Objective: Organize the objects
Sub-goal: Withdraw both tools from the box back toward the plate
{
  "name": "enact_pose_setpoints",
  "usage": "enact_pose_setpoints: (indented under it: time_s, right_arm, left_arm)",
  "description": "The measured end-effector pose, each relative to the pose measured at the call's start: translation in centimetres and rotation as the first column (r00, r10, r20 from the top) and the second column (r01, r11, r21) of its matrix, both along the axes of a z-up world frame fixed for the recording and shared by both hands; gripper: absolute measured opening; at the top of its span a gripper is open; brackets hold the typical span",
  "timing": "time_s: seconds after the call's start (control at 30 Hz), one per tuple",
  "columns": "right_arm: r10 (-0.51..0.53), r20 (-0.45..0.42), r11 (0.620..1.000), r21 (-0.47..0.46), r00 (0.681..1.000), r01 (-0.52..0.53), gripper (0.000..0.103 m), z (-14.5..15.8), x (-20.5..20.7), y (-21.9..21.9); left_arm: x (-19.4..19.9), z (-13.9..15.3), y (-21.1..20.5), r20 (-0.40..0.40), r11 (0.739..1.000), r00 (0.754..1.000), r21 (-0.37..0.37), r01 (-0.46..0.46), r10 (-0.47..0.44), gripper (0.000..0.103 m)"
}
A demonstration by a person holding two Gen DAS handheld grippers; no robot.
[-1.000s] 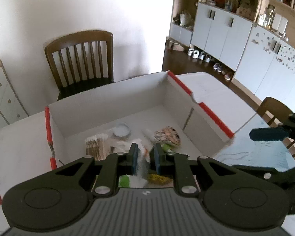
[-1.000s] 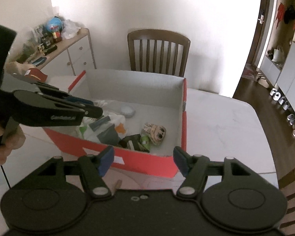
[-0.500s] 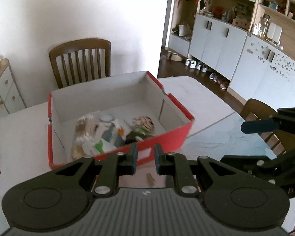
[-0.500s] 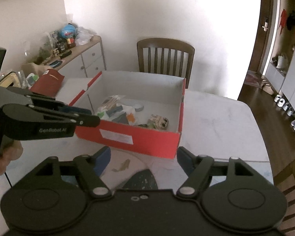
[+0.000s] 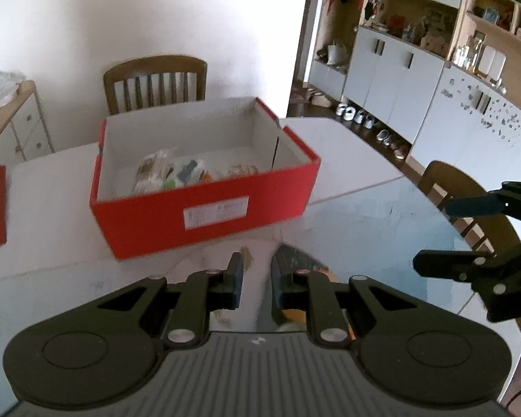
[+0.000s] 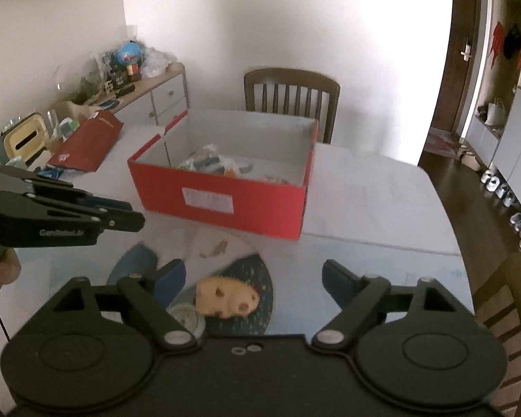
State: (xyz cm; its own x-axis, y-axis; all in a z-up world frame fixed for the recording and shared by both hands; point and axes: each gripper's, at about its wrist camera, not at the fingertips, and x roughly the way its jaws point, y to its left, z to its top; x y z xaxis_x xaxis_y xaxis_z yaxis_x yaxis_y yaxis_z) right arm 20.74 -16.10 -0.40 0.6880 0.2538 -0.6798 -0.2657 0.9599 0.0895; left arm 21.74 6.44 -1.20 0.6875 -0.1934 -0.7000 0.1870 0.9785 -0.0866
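Change vs earlier: both grippers have backed away from the red box (image 6: pixel 222 191); a sec ago the left wrist view looked down into it, now its whole near wall shows. Box itself not shifted that I can tell.
Box: on the table (image 6: pixel 371 187), at 12 o'clock of both views, open top, white label on near wall. Holds a pile of small packets + bits, too blurred to name.
Next item: tan toy w/ dark spots (image 6: pixel 227 300), lying on a blue round mat (image 6: pixel 257 299) on the glass part of the table, near side of the box, well apart from it. A round metal lid-like thing (image 6: pixel 187 319) lies just beside the toy at 8 o'clock.
Right gripper (image 6: pixel 253 274): jaws have just been opening, now wide; nothing pressed btw the pads. Toy sits below and btw them, not touched.
Left gripper (image 5: pixel 257 278): jaws clenched to a narrow gap, nothing in them; hangs over the table edge of the mat.
Step in hand (judgement): reach for the toy w/ the right.
How to do it well: drop straight down, straddle the toy across its short side, close gently since it looks soft. Keep clear of the metal lid. Left stays out at 9 o'clock.
Risk: pad may catch the mat edge.
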Motion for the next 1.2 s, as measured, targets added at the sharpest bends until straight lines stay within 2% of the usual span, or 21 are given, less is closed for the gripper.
enact_pose_setpoints:
  time_s: [0.03, 0.07, 0.1, 0.17, 0.23, 0.37, 0.47, 0.6, 0.63, 0.7, 0.87, 1.03, 1.2]
  right_arm:
    - [0.001, -0.006, 1.000, 0.003, 1.000, -0.001, 0.086, -0.2, -0.3, -0.1]
    - [0.000, -0.012, 1.000, 0.007, 1.000, 0.000, 0.086, -0.5, -0.6, -0.2]
    - [-0.001, -0.021, 1.000, 0.011, 1.000, 0.001, 0.087, -0.9, -0.9, -0.3]
    - [-0.002, -0.038, 1.000, 0.013, 0.999, 0.002, 0.087, -1.6, -1.4, -0.4]
    - [-0.007, -0.051, 1.000, 0.011, 0.999, 0.008, 0.087, -2.2, -1.8, -0.5]
    - [-0.012, -0.074, 1.000, 0.005, 0.997, 0.012, 0.087, -3.5, -2.4, -0.5]
    - [-0.008, -0.092, 1.000, -0.007, 0.996, 0.007, 0.087, -4.5, -2.8, -0.4]
    - [-0.009, -0.124, 1.000, -0.024, 0.992, 0.006, 0.089, -6.2, -3.0, 0.0]
    - [-0.012, -0.130, 1.000, -0.028, 0.991, 0.008, 0.089, -6.6, -3.0, 0.0]
    - [-0.021, -0.143, 0.999, -0.032, 0.990, 0.016, 0.089, -7.3, -2.9, 0.2]
    - [-0.022, -0.162, 0.999, -0.033, 0.987, 0.017, 0.089, -8.4, -2.7, 0.9]
    - [-0.012, -0.167, 0.996, -0.089, 0.986, -0.003, 0.092, -9.5, -2.6, 2.3]
    - [-0.017, -0.195, 0.995, -0.095, 0.981, -0.002, 0.092, -10.7, -2.2, 2.9]
  left_arm:
    - [-0.4, -0.3, -0.1, -0.004, 1.000, 1.000, 0.004, -0.001, 0.001, 0.022]
    - [-0.9, -0.6, -0.1, -0.009, 1.000, 1.000, 0.007, -0.002, 0.002, 0.034]
    - [-1.4, -0.9, -0.2, -0.014, 1.000, 1.000, 0.008, -0.004, 0.004, 0.051]
    - [-2.4, -1.6, -0.2, -0.009, 1.000, 1.000, 0.015, -0.020, 0.020, 0.068]
    - [-3.1, -2.1, -0.2, -0.013, 0.999, 1.000, 0.025, -0.027, 0.028, 0.069]
    - [-4.2, -3.7, 0.1, -0.044, 0.998, 0.997, 0.013, -0.055, 0.056, 0.078]
    - [-4.6, -4.8, 0.5, -0.061, 0.997, 0.996, 0.008, -0.071, 0.072, 0.080]
    - [-4.8, -6.0, 0.8, -0.067, 0.995, 0.993, 0.012, -0.097, 0.098, 0.088]
    - [-4.8, -6.3, 0.9, -0.066, 0.995, 0.992, 0.013, -0.103, 0.104, 0.090]
    - [-4.6, -6.9, 1.0, -0.067, 0.994, 0.991, 0.013, -0.111, 0.112, 0.103]
    - [-4.1, -8.5, 1.5, -0.071, 0.991, 0.989, 0.001, -0.133, 0.133, 0.103]
    - [-3.3, -10.0, 1.8, -0.075, 0.986, 0.984, 0.037, -0.160, 0.163, 0.103]
    - [-2.7, -11.2, 1.9, -0.089, 0.987, 0.984, 0.053, -0.150, 0.154, 0.103]
